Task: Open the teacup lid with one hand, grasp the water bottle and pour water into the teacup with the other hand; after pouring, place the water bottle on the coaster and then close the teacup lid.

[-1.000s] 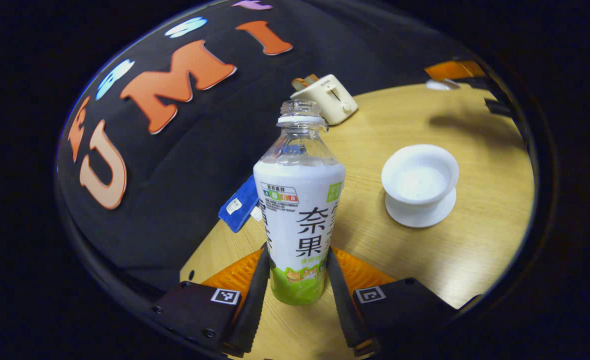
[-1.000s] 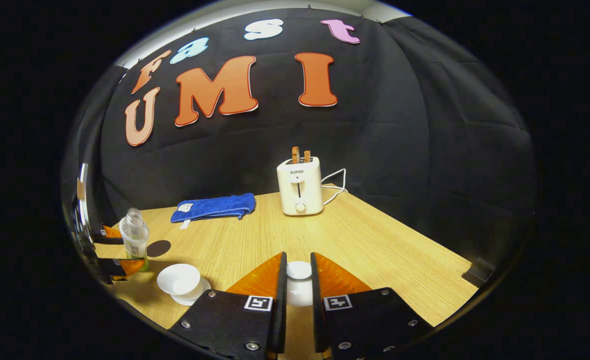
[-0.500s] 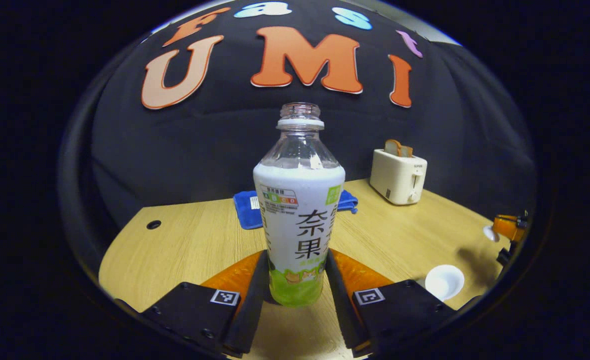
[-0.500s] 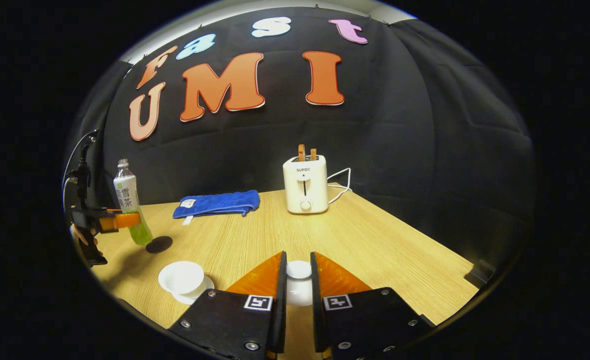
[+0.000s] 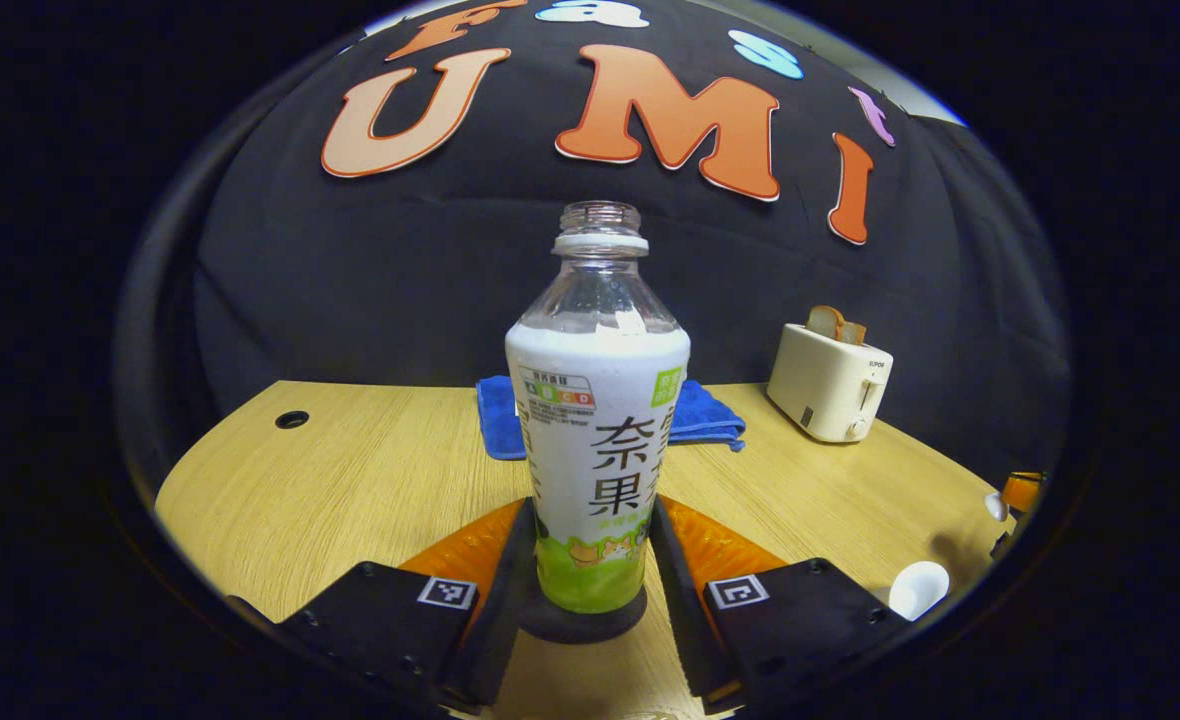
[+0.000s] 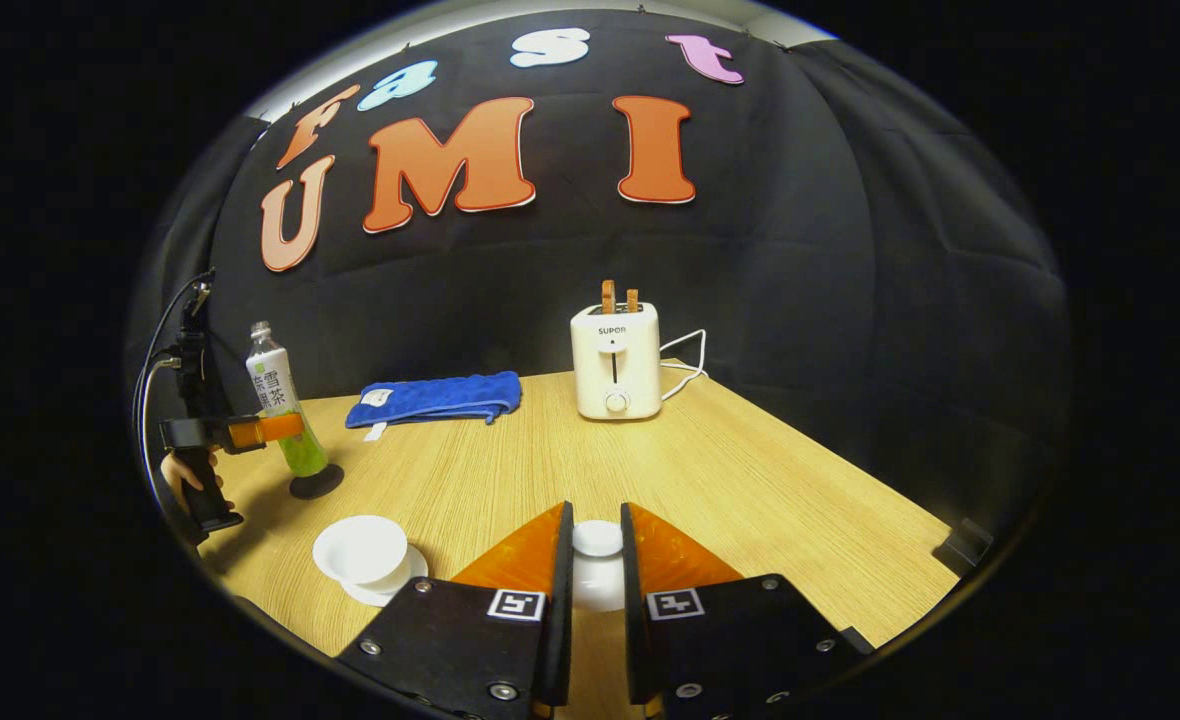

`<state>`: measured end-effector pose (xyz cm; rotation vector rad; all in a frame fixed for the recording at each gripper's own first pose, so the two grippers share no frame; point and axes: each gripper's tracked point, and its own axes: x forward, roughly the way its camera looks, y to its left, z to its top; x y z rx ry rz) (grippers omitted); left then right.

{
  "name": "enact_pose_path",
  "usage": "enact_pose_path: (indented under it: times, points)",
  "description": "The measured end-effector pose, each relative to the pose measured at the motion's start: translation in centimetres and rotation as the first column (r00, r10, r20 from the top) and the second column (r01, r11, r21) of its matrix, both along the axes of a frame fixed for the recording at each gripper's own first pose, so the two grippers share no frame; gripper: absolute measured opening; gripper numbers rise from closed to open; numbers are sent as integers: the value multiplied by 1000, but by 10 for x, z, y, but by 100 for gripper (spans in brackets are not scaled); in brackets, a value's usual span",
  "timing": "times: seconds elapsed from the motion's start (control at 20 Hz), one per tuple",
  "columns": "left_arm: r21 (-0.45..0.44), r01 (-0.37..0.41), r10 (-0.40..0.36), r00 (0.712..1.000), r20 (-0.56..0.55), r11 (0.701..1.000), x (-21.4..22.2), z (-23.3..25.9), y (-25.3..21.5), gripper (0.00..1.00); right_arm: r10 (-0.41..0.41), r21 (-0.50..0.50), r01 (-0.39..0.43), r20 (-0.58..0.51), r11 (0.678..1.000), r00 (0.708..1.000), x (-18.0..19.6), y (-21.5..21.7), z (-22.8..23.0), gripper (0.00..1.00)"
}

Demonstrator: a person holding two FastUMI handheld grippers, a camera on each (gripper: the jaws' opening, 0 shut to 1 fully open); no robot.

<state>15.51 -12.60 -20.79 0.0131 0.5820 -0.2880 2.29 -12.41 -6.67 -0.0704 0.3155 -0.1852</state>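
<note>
My left gripper (image 5: 590, 565) is shut on the water bottle (image 5: 595, 420), which has no cap and stands upright with its base on the dark round coaster (image 5: 582, 620). In the right gripper view the same bottle (image 6: 278, 400) rests on the coaster (image 6: 316, 483) at the far left, held by the left gripper (image 6: 265, 430) and a hand (image 6: 185, 470). The white teacup (image 6: 362, 552) sits uncovered on its saucer, in front of the bottle. My right gripper (image 6: 596, 560) is shut on the white teacup lid (image 6: 597, 570), held above the table.
A cream toaster (image 6: 614, 362) with two slices stands at the back of the wooden table (image 6: 750, 500), its cord trailing right. A folded blue cloth (image 6: 435, 400) lies near the wall. A small round hole (image 5: 291, 419) marks the table at the left.
The left gripper swung away from the teacup, brought the bottle upright and lowered it onto the coaster. The right gripper kept the lid almost still.
</note>
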Motion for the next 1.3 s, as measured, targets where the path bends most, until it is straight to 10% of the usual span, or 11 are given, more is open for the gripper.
enact_pose_path:
  times: [0.7, 0.9, 1.3]
  points:
    - [63, 0, 1, 1000, -16, 998, -7, -12, 6, 74, 30, 15, -30, 3, 999, 1000, 4, 18, -2, 23]
    - [70, 8, -8, 1000, 2, 998, -20, -5, 8, 99, 78, 20, -78, 11, 997, 997, 9, 38, -2, 23]
    - [103, -115, 105, 989, 102, 988, -77, 29, 51, 97, 274, 47, -277, 49, 960, 960, 14, 125, 0, 23]
